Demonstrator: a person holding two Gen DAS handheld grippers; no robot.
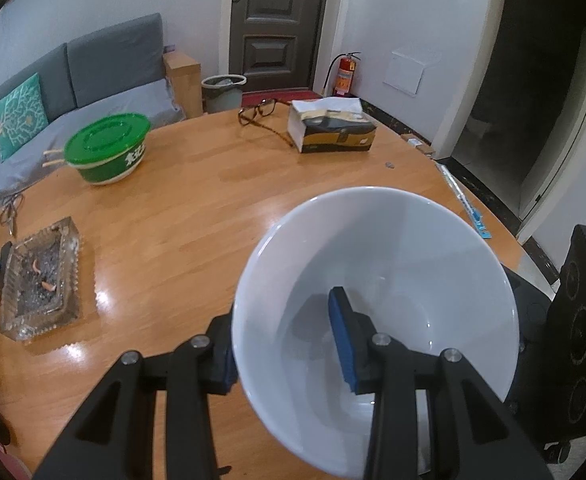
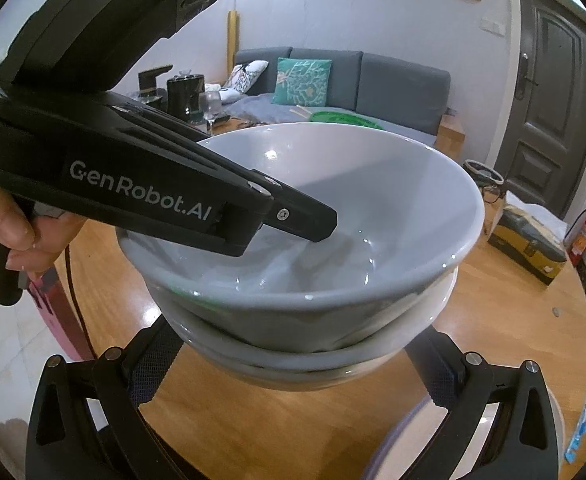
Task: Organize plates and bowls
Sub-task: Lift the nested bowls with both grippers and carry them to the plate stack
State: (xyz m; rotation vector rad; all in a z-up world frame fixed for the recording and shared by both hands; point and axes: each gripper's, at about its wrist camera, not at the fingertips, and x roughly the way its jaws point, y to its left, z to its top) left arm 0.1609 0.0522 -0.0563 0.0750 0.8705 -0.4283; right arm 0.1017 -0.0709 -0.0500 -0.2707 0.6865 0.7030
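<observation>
In the left wrist view, my left gripper (image 1: 285, 344) is shut on the near wall of a white bowl (image 1: 393, 248), with the blue-padded finger inside and the other finger outside the rim. The right wrist view shows that same upper bowl (image 2: 373, 184) nested in a lower white bowl (image 2: 313, 364). My left gripper (image 2: 281, 236) reaches in from the left, held by a person's hand (image 2: 9, 224). My right gripper (image 2: 293, 364) spans the lower bowl, its two pads pressed against the bowl's sides. The stack hangs above the wooden table (image 2: 493, 300).
On the round table (image 1: 173, 208) are a green lidded bowl (image 1: 107, 148), a glass ashtray (image 1: 41, 276), a tissue box (image 1: 333, 128) and glasses (image 1: 259, 110). A plate's rim (image 2: 405, 432) shows beneath the stack. A black chair (image 1: 585, 320) stands at the table's right edge.
</observation>
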